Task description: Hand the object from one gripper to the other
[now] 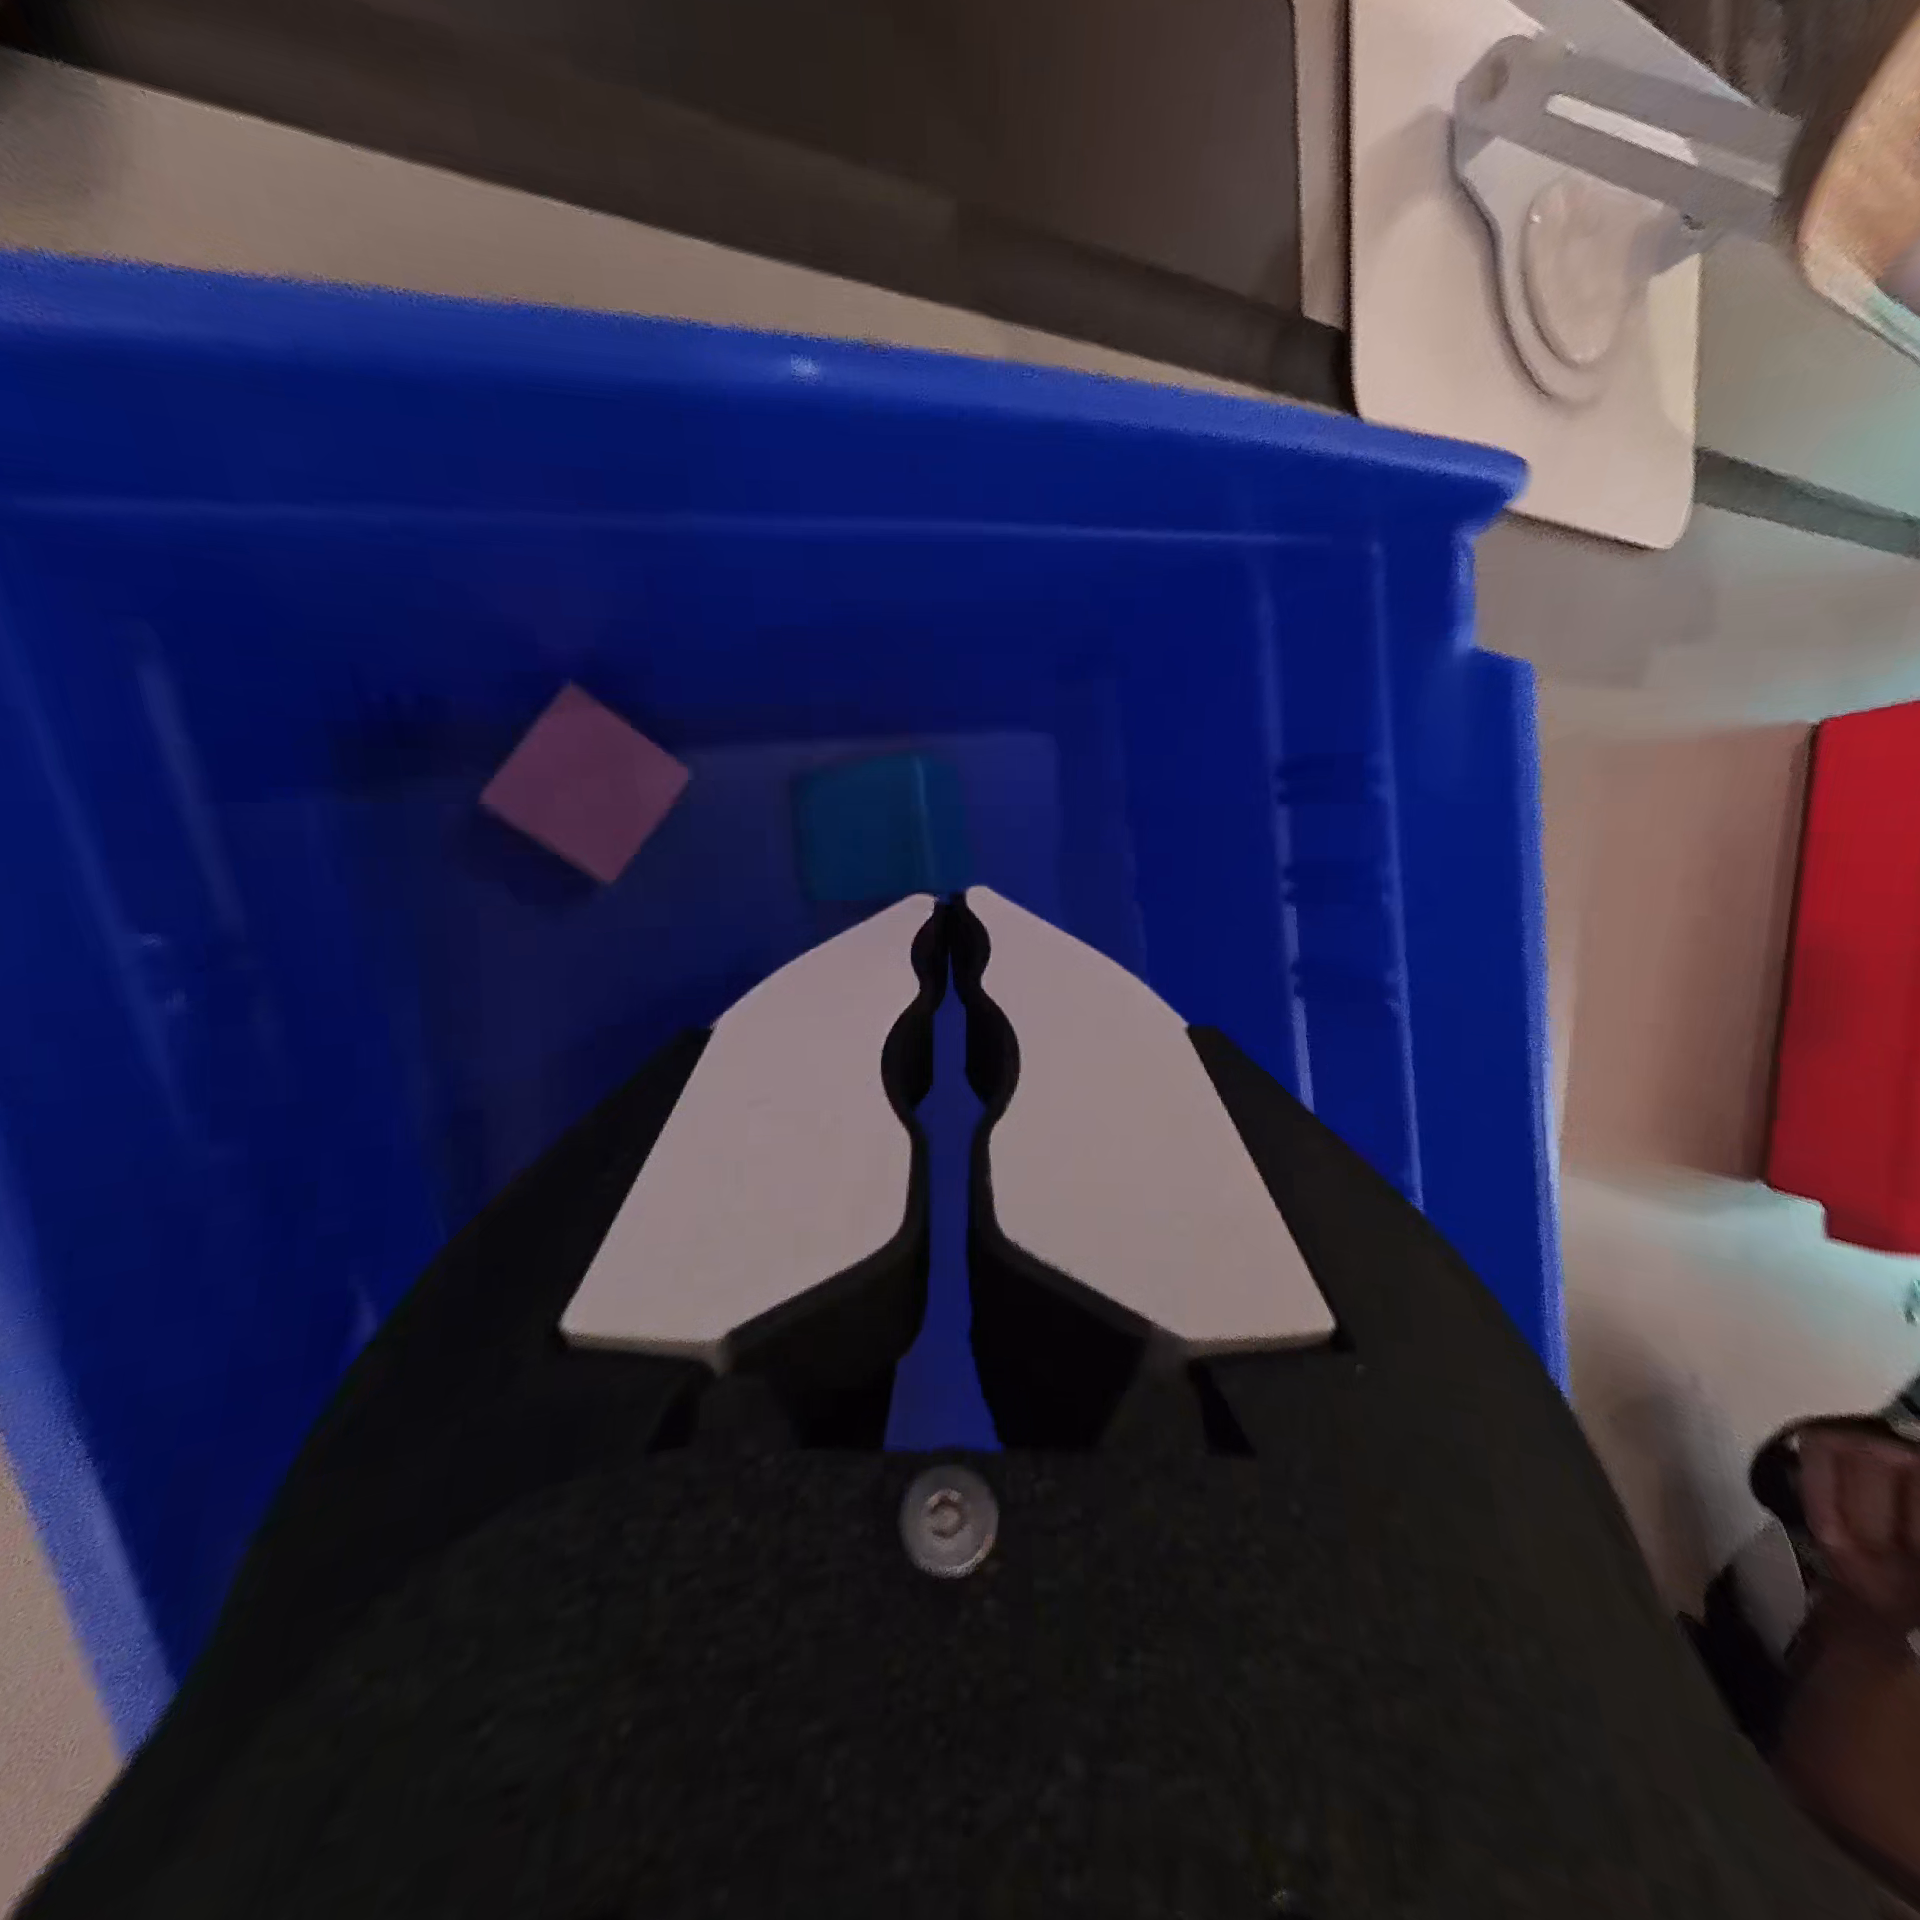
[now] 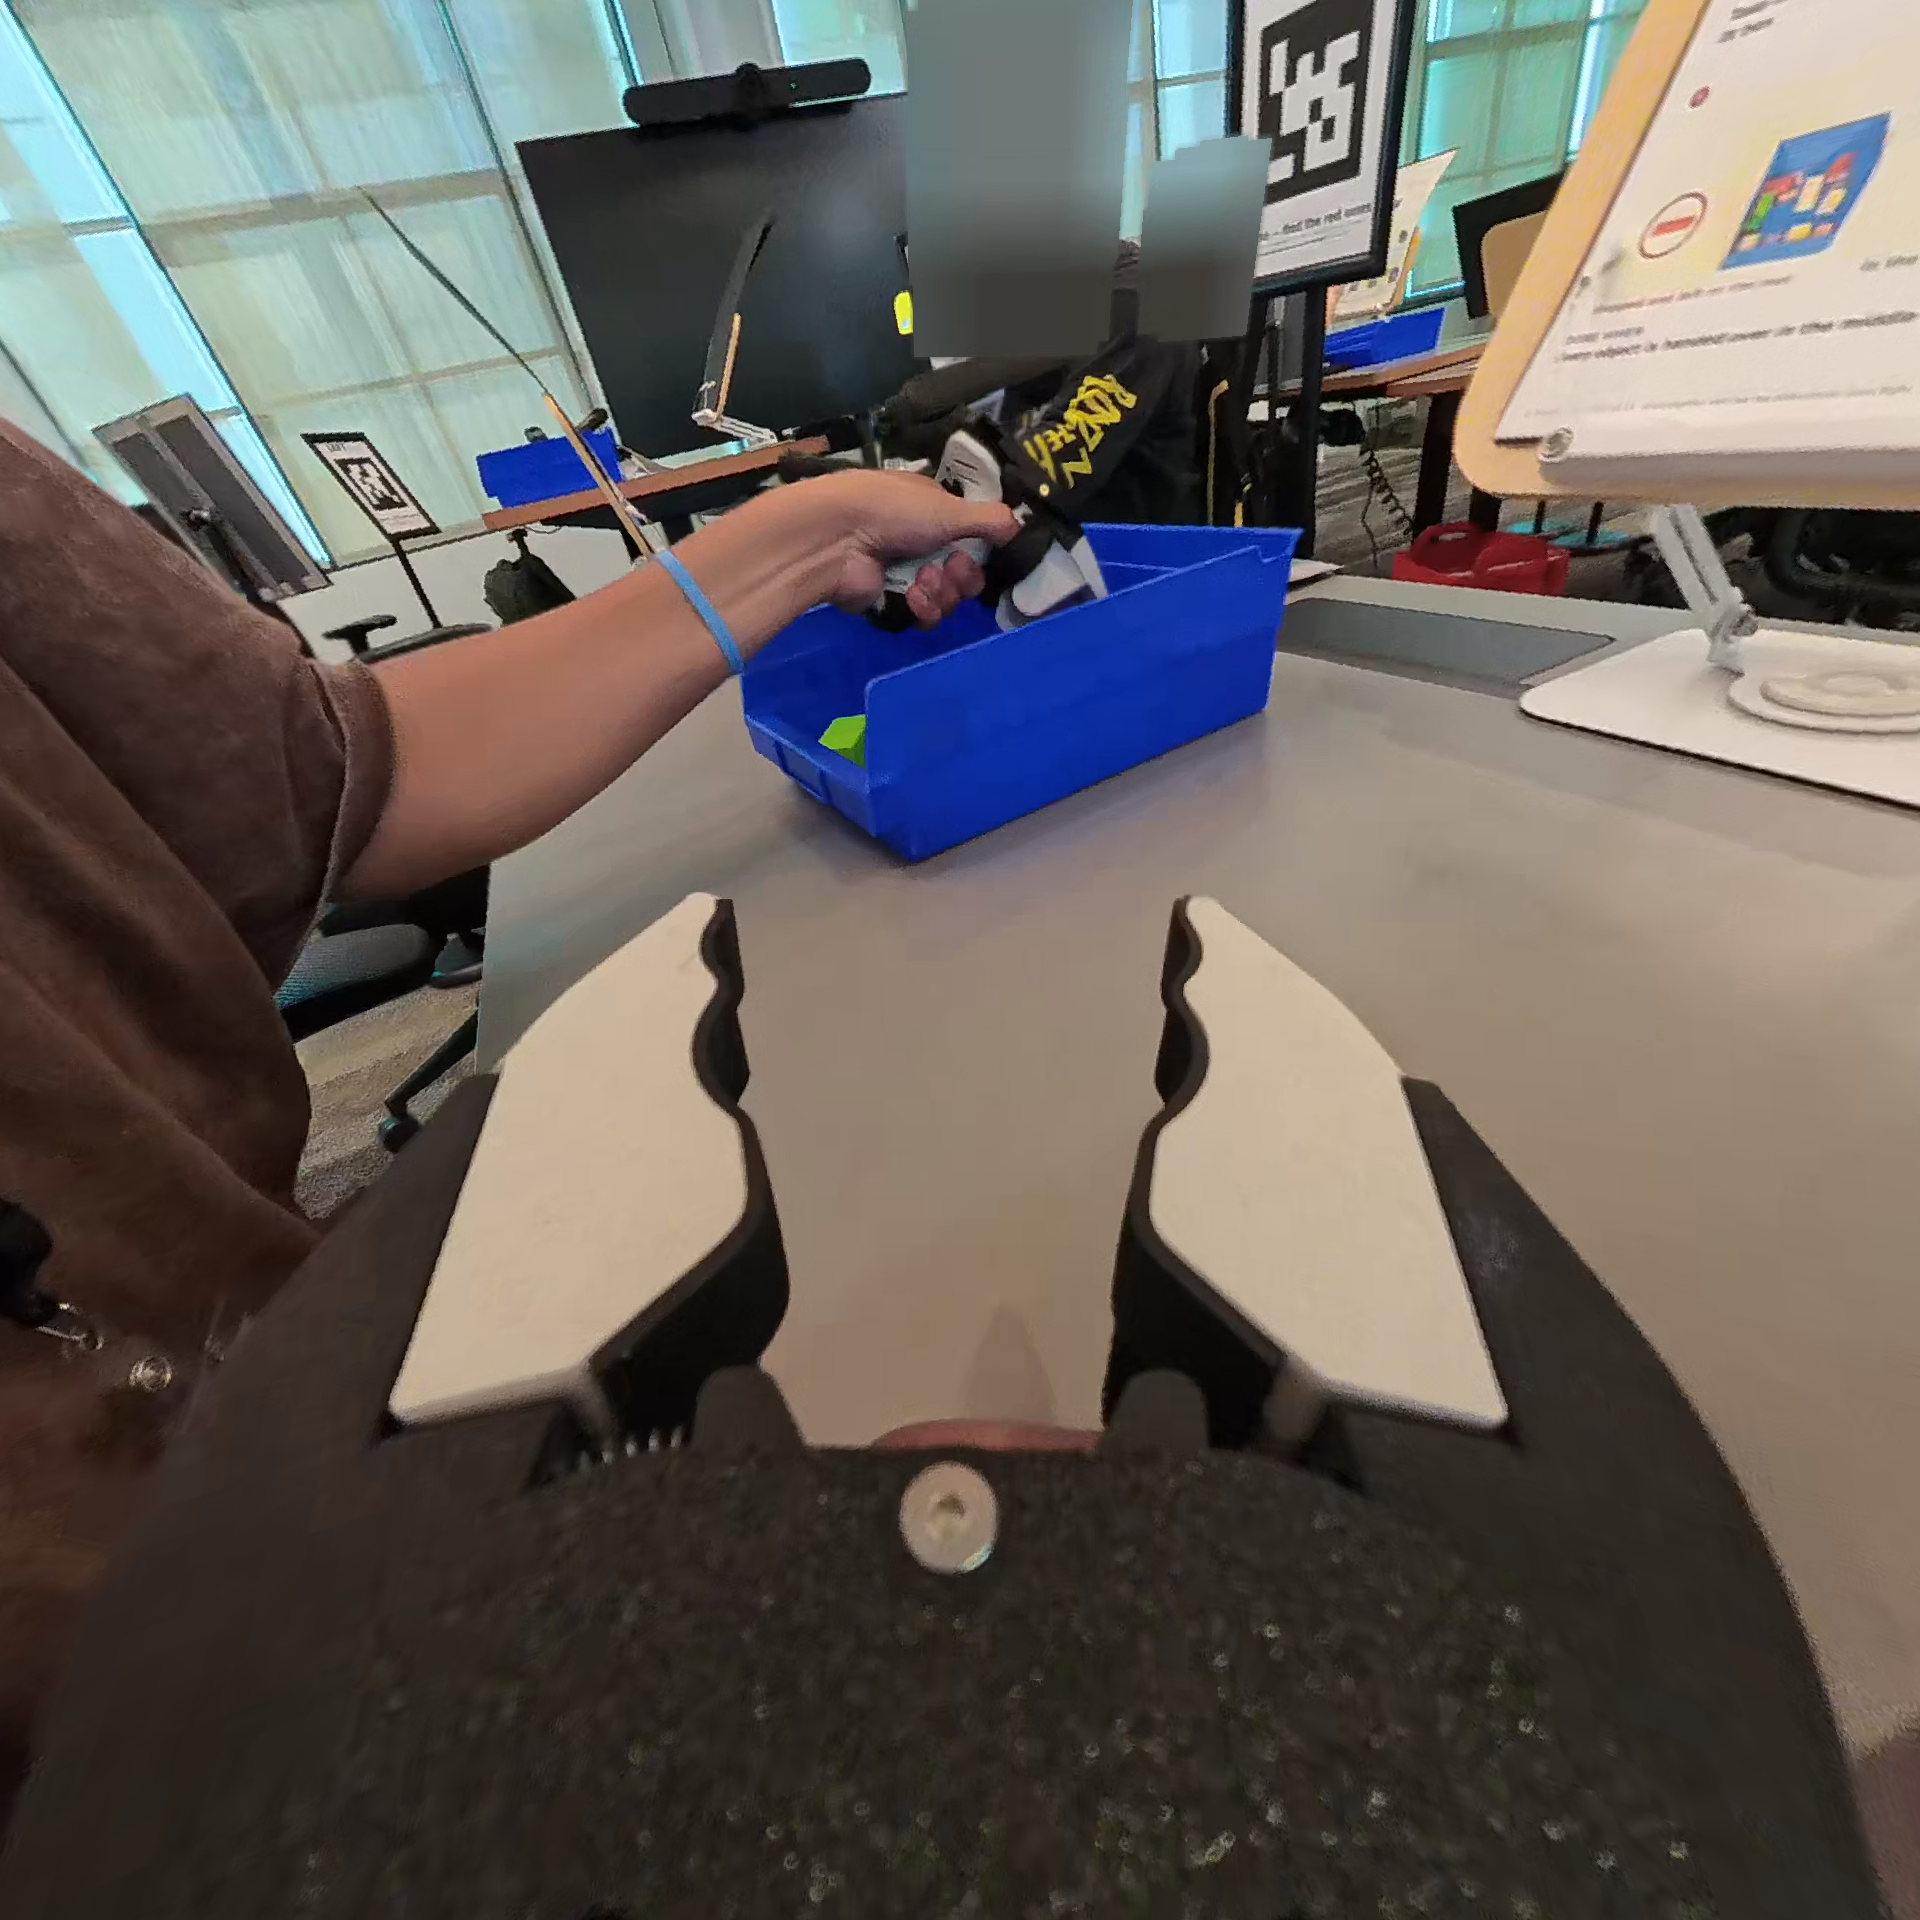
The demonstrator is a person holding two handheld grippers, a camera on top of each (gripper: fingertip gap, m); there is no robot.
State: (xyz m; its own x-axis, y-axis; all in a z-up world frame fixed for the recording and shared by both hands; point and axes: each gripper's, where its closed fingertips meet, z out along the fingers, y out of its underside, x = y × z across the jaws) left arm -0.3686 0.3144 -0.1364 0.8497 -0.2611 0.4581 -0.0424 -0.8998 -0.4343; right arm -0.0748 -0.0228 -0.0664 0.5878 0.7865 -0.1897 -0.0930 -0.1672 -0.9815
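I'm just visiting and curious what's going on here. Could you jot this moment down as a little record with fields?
Setting: grey table with a blue bin on it
In the bin: purple cube, teal cube, green block
Left gripper: reaching down into the bin, fingers closed, empty, tips just short of the teal cube
Right gripper: above the table away from the bin, fingers wide open, empty
Handover: not begun
Nearby: white document stand

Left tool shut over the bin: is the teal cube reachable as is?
Probably yes. The left tool hangs just short of the teal cube inside the blue bin, nothing between them, but its jaws are shut and must open first.
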